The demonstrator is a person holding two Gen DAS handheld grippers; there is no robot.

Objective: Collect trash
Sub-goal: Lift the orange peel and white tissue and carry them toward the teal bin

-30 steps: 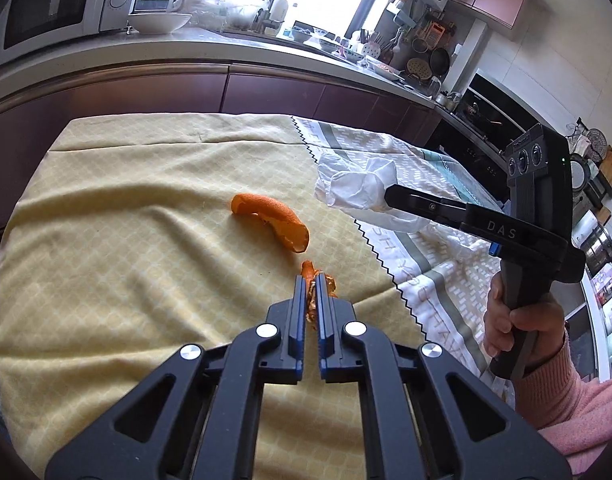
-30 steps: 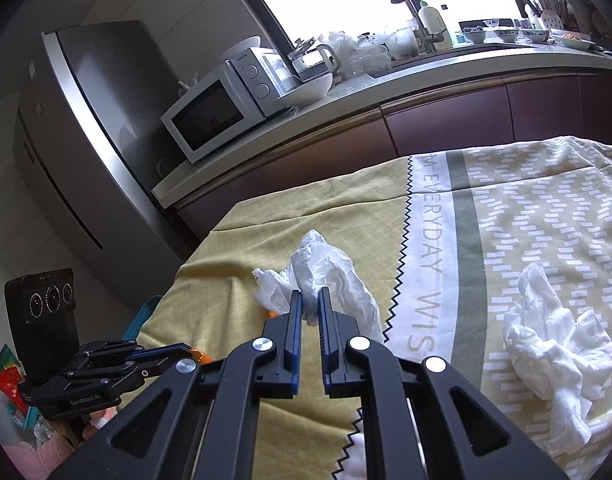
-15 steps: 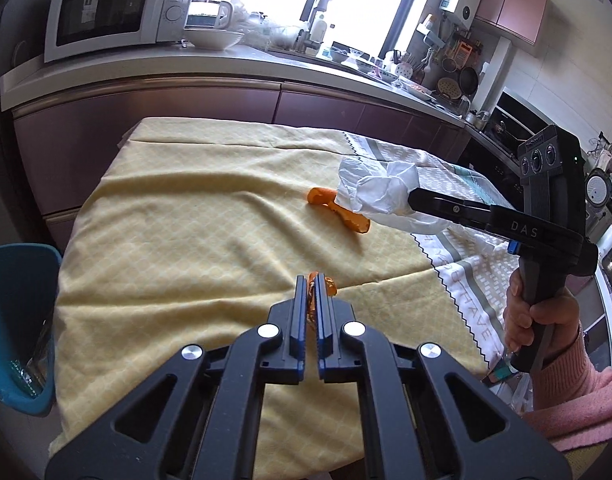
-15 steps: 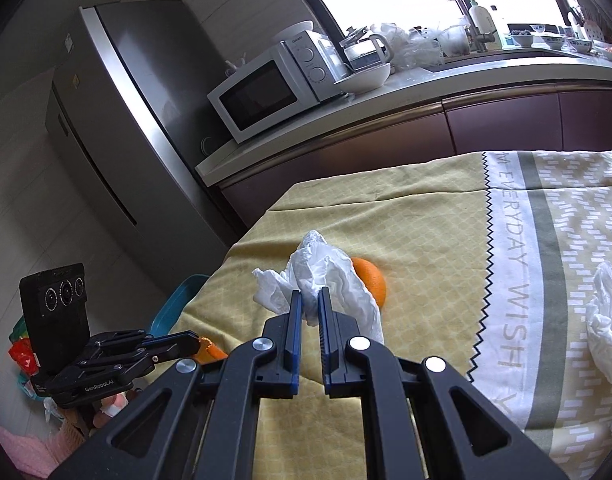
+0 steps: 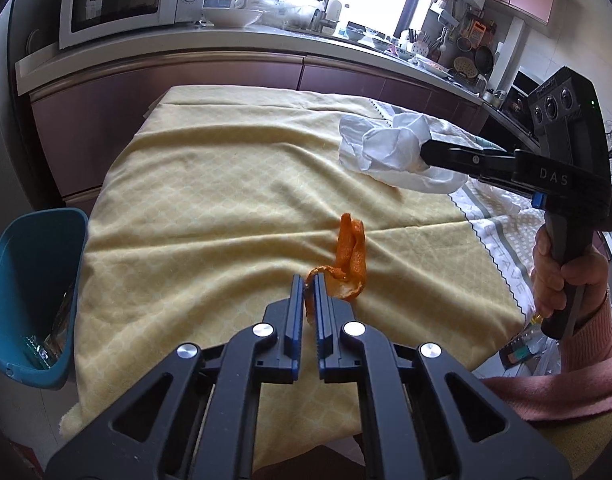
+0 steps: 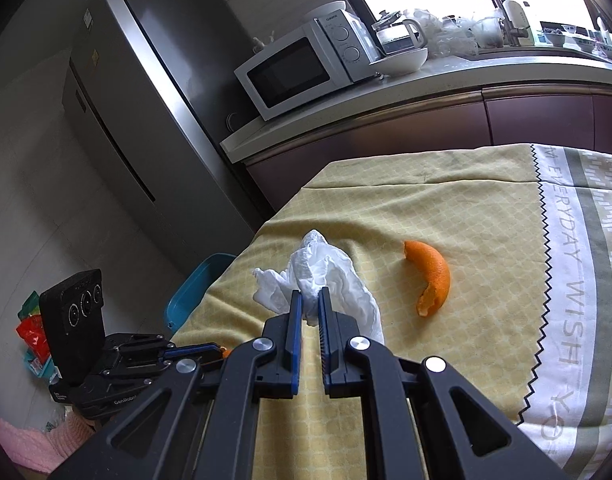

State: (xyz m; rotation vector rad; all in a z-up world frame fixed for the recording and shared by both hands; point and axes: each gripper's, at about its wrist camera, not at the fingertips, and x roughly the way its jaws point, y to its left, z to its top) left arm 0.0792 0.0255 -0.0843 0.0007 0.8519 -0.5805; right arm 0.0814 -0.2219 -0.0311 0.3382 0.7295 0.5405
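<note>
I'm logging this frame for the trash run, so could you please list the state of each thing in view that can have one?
left gripper: shut on a strip of orange peel, lifted off the cloth
right gripper: shut on a crumpled tissue, held above the table
curved orange peel: lying loose on the yellow tablecloth
blue bin: open, upright beside the table, some rubbish inside
microwave: door shut

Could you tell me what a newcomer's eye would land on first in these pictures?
Probably the bright orange peel strip dangling from the shut left tongs above the yellow tablecloth. Next, the crumpled white tissue pinched in the right tongs, with a curved orange peel lying on the cloth to its right. A teal bin waits beside the table's left edge.
</note>
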